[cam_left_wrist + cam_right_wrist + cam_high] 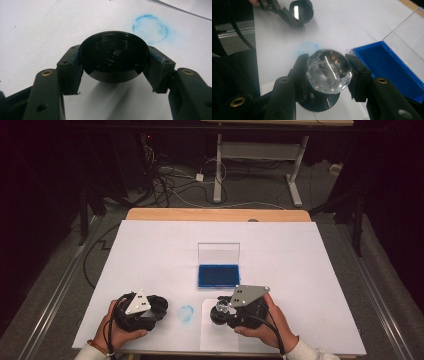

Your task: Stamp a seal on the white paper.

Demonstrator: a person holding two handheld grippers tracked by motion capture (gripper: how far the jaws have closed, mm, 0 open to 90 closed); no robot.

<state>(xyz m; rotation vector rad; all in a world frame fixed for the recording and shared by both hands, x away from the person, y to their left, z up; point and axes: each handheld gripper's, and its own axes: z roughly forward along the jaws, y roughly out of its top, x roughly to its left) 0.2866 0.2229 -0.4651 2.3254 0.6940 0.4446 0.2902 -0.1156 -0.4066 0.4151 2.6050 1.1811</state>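
Two grippers work low in the high view, each clamped on a part of a stamp. The right gripper point(328, 72) grips a clear faceted knob point(329, 71) between its jaws at the centre of its own view, with a black round base point(319, 101) below the knob. The left gripper point(113, 62) is closed on a shallow black round cap point(113, 56), hollow side up, mid-frame in its view. A faint blue ring mark point(186, 312) lies on the white sheet point(150, 250) between the two grippers. Just above the right gripper in the high view sits a blue ink pad point(218, 275) with its clear lid point(218, 254) standing upright.
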